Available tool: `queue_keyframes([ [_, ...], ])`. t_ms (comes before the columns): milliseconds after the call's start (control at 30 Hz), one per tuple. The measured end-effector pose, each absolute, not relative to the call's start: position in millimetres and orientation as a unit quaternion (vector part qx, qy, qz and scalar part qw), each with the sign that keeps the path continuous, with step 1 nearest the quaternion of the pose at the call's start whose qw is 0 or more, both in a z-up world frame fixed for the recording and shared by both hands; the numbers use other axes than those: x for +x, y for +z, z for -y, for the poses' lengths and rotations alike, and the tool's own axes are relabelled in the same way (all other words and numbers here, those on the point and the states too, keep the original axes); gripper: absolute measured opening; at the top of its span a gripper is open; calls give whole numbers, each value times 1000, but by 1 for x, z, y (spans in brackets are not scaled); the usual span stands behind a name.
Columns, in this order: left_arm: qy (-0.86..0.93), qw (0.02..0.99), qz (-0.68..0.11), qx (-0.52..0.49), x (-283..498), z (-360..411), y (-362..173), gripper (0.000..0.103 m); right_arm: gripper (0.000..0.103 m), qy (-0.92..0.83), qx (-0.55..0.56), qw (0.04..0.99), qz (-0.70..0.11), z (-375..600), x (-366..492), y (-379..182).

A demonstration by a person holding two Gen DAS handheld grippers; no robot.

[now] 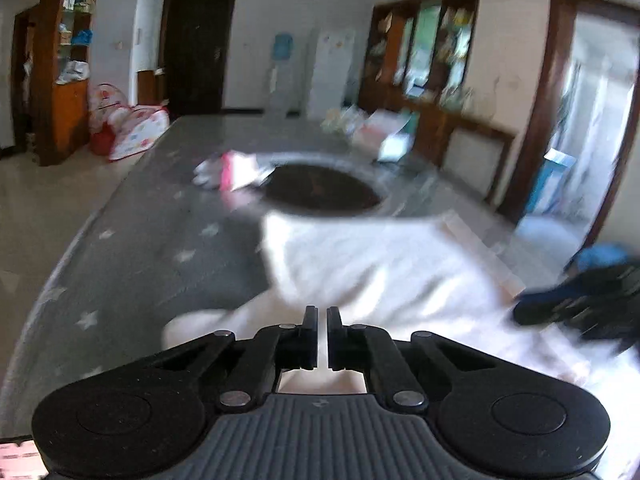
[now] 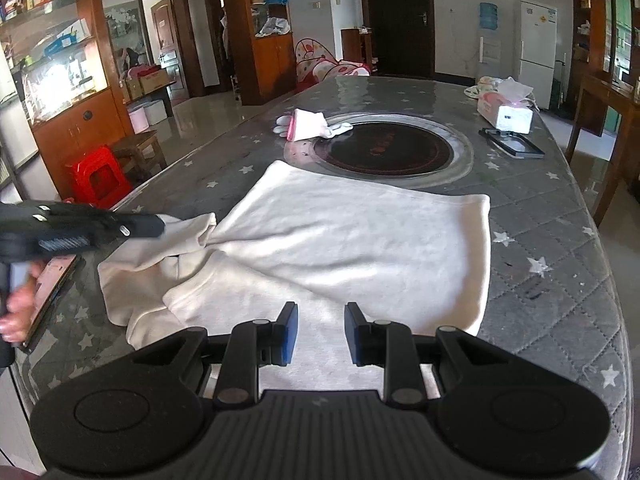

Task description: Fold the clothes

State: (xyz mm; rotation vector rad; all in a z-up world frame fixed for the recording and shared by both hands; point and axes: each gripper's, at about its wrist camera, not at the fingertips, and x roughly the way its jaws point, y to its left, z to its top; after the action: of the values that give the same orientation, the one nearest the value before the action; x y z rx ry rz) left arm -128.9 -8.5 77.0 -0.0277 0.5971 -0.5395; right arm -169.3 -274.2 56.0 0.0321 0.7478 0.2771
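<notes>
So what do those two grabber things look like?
Both are matte black plastic. Each has two round discs at the base, a ribbed grey-black panel between them, and jointed bars with silver pins running to two flat fingers. The right gripper has blue pads on its fingers. The left gripper has black fingers; any pad colour is hidden. No cables or sleeves show.

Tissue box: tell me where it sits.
In the right wrist view the tissue box sits far right on the table, just beyond the black tray.

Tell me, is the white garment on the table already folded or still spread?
Partly folded: the white garment lies flat, but its left part is bunched up.
</notes>
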Motion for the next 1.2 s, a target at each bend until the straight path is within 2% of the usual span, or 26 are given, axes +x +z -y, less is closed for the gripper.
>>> queue_keyframes([
  [100,-304,914,-268,-34,-139,21,99,4,25,132,23,923,-362,279,-170,58],
  [233,-297,923,-241,46,-150,43,105,7,25,135,30,923,-359,282,-171,62],
  [267,-289,923,-247,61,-149,44,101,10,25,136,28,923,-358,282,-172,63],
  [300,-278,923,-256,74,-146,44,94,18,25,138,26,924,-357,281,-172,65],
  [433,-227,925,-285,111,-134,38,62,22,25,146,24,922,-358,276,-169,64],
  [500,-210,925,-295,113,-126,35,51,40,25,149,24,920,-361,272,-167,62],
  [633,-199,925,-304,114,-115,32,39,42,25,154,21,918,-365,265,-163,58],
  [733,-208,921,-309,113,-111,32,34,38,25,155,18,917,-367,262,-160,57],
  [800,-219,919,-310,107,-109,31,32,16,25,156,18,917,-367,261,-160,57],
  [867,-227,920,-307,92,-110,28,34,8,25,155,19,918,-364,262,-160,59],
  [967,-237,923,-297,64,-113,22,43,4,25,153,20,919,-362,265,-160,60],
  [1200,-281,915,-291,5,-129,29,58,4,25,169,54,918,-355,270,-159,68],
])
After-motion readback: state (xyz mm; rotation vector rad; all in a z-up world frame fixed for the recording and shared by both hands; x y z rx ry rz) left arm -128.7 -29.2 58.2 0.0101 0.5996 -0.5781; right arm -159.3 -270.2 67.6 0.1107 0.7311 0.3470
